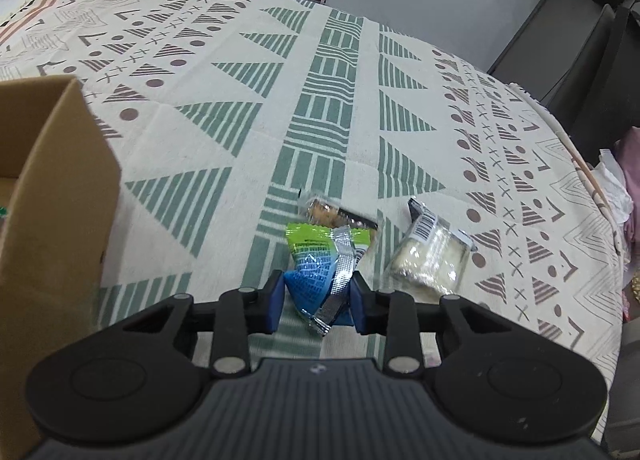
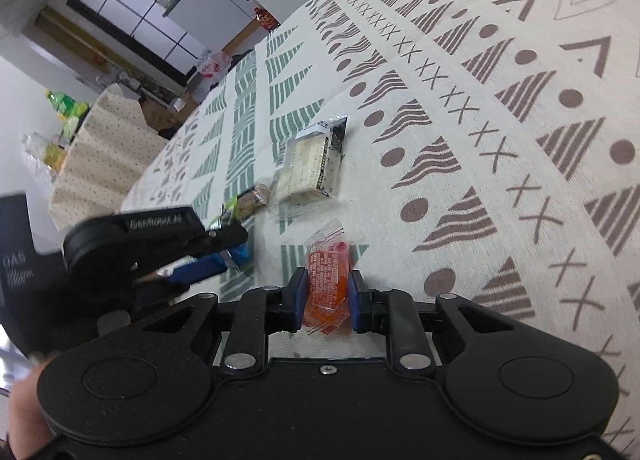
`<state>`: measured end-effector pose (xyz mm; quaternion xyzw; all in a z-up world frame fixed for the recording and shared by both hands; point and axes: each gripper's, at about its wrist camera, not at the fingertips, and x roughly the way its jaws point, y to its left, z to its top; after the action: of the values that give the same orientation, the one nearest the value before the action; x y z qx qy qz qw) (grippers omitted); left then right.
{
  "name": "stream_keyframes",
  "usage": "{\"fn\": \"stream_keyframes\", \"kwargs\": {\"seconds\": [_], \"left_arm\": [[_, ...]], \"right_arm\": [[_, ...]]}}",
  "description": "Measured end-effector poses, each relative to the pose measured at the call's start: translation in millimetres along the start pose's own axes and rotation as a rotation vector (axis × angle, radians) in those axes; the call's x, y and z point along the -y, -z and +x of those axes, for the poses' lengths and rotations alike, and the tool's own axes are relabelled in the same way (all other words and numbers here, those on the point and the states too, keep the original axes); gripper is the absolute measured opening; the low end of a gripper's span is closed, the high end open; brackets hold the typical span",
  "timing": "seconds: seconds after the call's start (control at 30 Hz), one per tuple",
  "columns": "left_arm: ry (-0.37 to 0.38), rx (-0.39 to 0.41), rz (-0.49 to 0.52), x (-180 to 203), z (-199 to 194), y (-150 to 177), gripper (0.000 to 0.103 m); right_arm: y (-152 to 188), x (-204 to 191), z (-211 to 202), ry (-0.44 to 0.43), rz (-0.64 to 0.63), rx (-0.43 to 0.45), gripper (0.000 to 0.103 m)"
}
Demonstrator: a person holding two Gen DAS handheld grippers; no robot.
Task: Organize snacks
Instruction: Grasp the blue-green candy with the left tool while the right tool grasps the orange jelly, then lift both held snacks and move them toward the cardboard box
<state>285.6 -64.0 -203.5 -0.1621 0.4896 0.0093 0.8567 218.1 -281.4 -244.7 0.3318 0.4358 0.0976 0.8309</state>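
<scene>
Cardboard box (image 1: 52, 195) in left view only, orange packet (image 2: 326, 280) in right

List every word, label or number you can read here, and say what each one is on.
"GenRobot.AI": on the left gripper, slightly blurred.
"UAS": on the dark box; the lines under it are too blurred to read.
Orange packet: small print, unreadable.
Blue-green packet: print too blurred.
White packet: barcode and side text, too small to read.
Red sign: unreadable.
</scene>
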Motion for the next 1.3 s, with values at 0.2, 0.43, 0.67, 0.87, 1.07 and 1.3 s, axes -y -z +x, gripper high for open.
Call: {"fn": "stream_keyframes", "kwargs": {"seconds": [0.2,0.43,0.67,0.87,1.07,1.3], "left_arm": [[0.029,0.017,0.002,-1,-29,6,0.032],[0.045,0.056,0.008,-6,-66,15,0.032],[0.055,0.112,-0.02,-20,-105,18,0.032],[0.071,0.163,-0.049,-30,-135,18,0.032],[0.079,0.208,-0.068,-36,-159,20,0.032],[0.087,0.224,-0.096,-47,-172,24,0.032]], "right_arm": [[4,-2,-14,-0.003,0.019,0.012,0.021],[10,-11,-33,-0.015,0.007,0.024,0.021],[9,-31,-57,-0.032,-0.013,0.066,0.021],[9,-52,-77,-0.057,-0.049,0.094,0.021],[11,-74,-90,-0.081,-0.084,0.109,0.021],[12,-96,-98,-0.098,-0.11,0.121,0.021]]}}
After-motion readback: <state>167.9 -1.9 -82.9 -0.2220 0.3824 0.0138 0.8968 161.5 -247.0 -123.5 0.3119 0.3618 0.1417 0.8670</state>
